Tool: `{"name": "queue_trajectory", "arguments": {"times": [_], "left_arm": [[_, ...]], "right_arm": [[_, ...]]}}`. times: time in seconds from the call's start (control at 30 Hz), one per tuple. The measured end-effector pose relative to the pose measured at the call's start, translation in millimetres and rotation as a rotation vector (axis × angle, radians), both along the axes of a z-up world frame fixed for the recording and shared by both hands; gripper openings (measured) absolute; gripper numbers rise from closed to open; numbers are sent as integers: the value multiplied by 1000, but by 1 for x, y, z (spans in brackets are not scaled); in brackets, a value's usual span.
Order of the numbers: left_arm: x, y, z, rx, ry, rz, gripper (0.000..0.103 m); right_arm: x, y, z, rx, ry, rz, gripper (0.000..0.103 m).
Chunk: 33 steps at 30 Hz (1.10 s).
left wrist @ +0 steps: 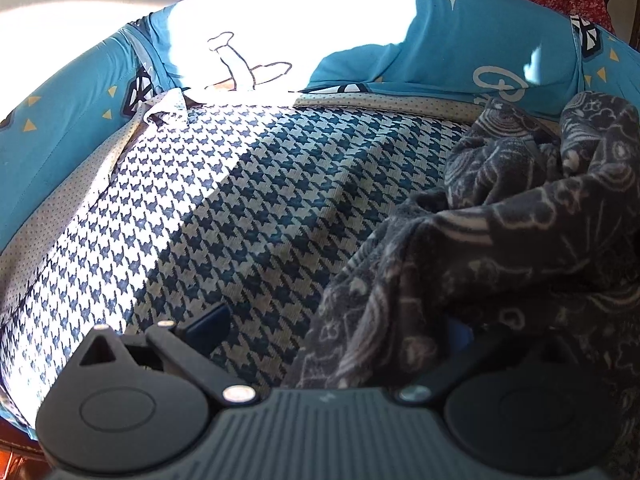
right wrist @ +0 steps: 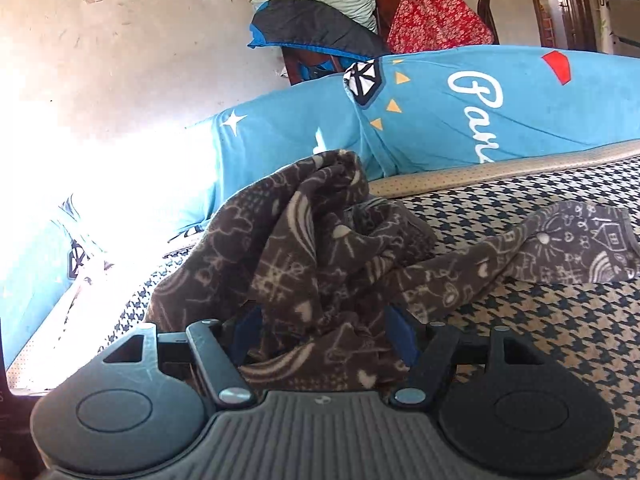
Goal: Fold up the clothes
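— Where my left hand-held gripper (left wrist: 340, 340) looks down, what do you make out?

— I see the houndstooth bed cover (left wrist: 224, 216) spread wide, half in bright sun, with a dotted beige edge (left wrist: 80, 216) along its border and blue printed cushions (left wrist: 460, 52) behind it. The dark patterned fleece garment (left wrist: 500, 240) is heaped on the right side of that view and drapes down over my left gripper's right finger. The left finger (left wrist: 208, 324) stands clear over the cover, so those jaws are spread; I cannot tell whether the hidden pad presses on the fleece.

— And your right hand-held gripper (right wrist: 324, 336)?

— Its jaws are well apart, and the fleece garment (right wrist: 304, 248) fills the gap between the two blue pads (right wrist: 402, 336). The cloth is bunched there and rises in a crumpled peak just ahead. Whether the pads squeeze it or only flank it, I cannot tell.

— Where does the rest of the garment lie?

— One part stretches away to the right, flat on the bed cover (right wrist: 560, 320), ending in a squared cuff (right wrist: 592, 244). The bunched part sits near the blue cushions (right wrist: 460, 112).

— Anything further back?

— A pale wall (right wrist: 100, 60), a pile of folded bedding (right wrist: 316, 20), and a red flowered cloth (right wrist: 436, 16) hung over dark wooden furniture.
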State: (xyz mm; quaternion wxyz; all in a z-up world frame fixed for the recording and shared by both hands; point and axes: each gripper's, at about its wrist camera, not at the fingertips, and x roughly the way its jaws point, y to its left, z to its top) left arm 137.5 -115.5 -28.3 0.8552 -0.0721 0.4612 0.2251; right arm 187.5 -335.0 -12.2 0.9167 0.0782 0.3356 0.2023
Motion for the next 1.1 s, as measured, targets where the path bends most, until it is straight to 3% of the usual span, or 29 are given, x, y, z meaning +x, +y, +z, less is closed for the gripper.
{"name": "queue_trajectory", "arguments": {"times": [0.23,0.43,0.47,0.7,0.87,1.1], "left_arm": [[-8,5,9,-40,-43,-15,103],[-27,4,35,-10,-177,-41,103],[-29,5,39,-6,-197,-37,103],[-38,20,58,-16,-309,10,103],[-36,27,56,-72,-327,24,103],[-39,16,59,-75,-359,-7,103]], "right_arm": [[11,20,-15,-24,-14,14,74],[8,24,-15,-8,-55,53,23],[5,25,-13,-9,-66,63,19],[-13,27,-3,-21,-127,162,16],[-38,37,0,-60,-162,272,15],[-80,59,-9,-161,-189,470,14]]}}
